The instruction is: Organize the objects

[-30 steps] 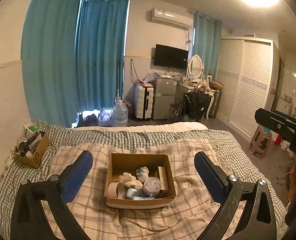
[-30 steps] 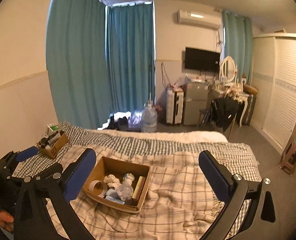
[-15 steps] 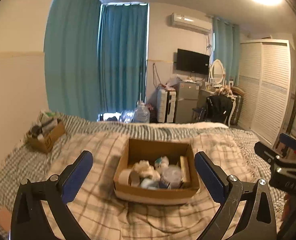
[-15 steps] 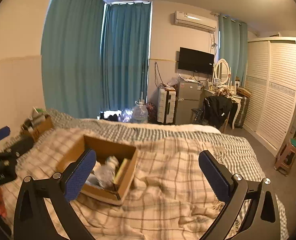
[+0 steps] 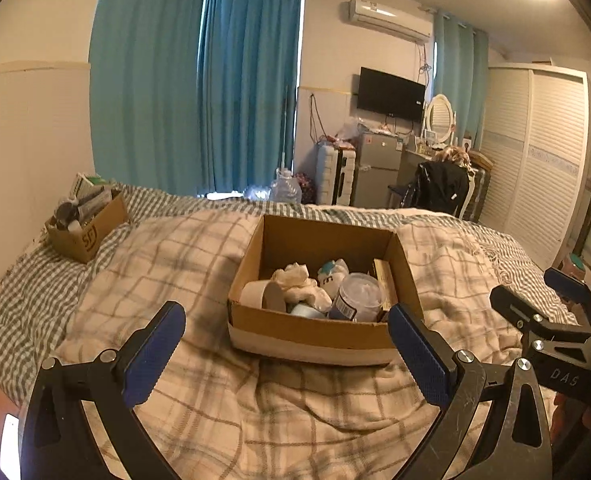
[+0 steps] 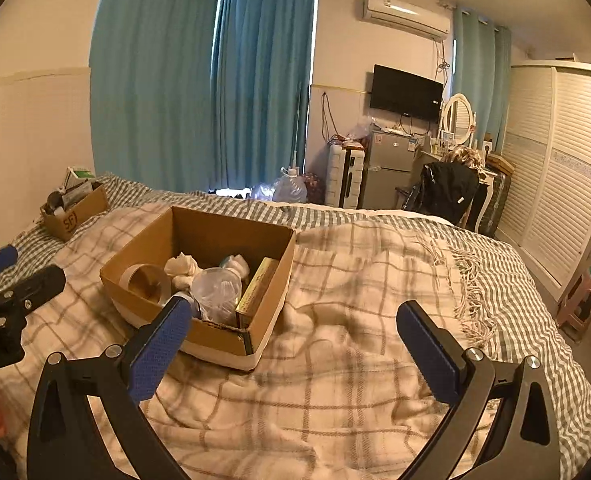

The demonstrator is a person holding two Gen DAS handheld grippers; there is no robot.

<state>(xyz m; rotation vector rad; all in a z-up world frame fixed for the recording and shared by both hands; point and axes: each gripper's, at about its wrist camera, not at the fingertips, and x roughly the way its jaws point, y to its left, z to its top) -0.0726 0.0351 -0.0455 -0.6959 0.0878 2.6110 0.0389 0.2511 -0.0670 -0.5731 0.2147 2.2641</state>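
An open cardboard box [image 5: 307,336] sits on the plaid blanket in the middle of the bed; it also shows in the right wrist view [image 6: 223,344]. It holds a tape roll [image 5: 261,295], crumpled white cloth [image 5: 295,276], a clear plastic tub [image 5: 357,296] and a yellow carton [image 6: 257,288]. My left gripper [image 5: 285,354] is open and empty, just in front of the box. My right gripper [image 6: 293,346] is open and empty, to the right of the box, its left finger [image 6: 161,346] by the box's near corner.
A second, smaller cardboard box [image 5: 83,228] full of items stands at the far left of the bed by the wall. The bed's right edge [image 6: 543,320] drops to the floor with a stool [image 6: 583,300]. Curtains, a fridge and a wardrobe stand beyond.
Both grippers have moved closer to the box, which now looks larger. Both stay open.
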